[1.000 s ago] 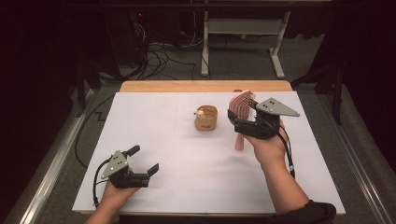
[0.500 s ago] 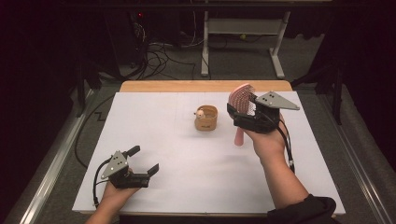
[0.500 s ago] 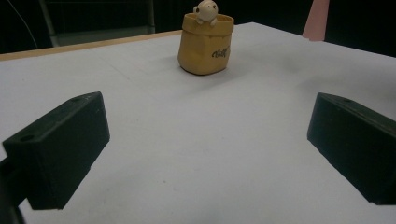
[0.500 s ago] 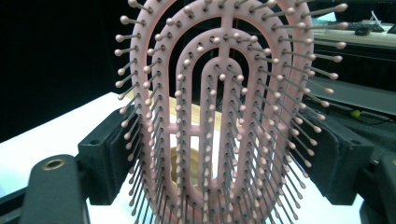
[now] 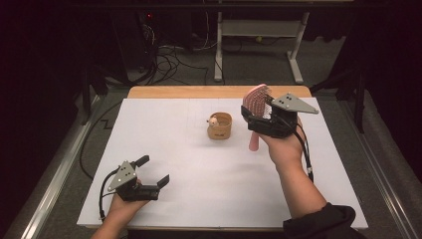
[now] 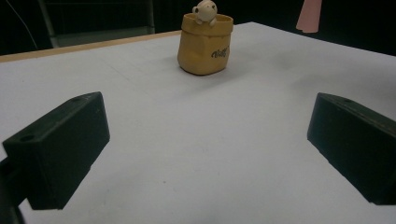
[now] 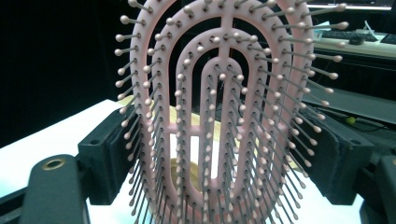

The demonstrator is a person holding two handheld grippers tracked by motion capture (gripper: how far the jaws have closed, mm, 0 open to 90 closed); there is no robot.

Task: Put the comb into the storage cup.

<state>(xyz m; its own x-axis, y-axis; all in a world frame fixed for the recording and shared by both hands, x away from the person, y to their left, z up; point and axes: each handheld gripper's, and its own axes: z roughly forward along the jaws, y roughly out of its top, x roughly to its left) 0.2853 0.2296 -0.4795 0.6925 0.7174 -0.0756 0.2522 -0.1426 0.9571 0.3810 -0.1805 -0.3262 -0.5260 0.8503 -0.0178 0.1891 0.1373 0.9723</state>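
Jaws of my left gripper (image 5: 149,180) stand spread wide with nothing between them, low over the near left part of the white table (image 5: 174,144), my hand curled under its body. Farther up on the right, my right gripper (image 5: 261,118) pinches the pink hairbrush (image 5: 257,102) across its bristled head, holding it upright above the table with the handle hanging down toward the surface. Beyond my left jaws, near the table's middle and just left of the brush, stands the small yellow pot (image 5: 220,126) with a little figure peeking over its rim.
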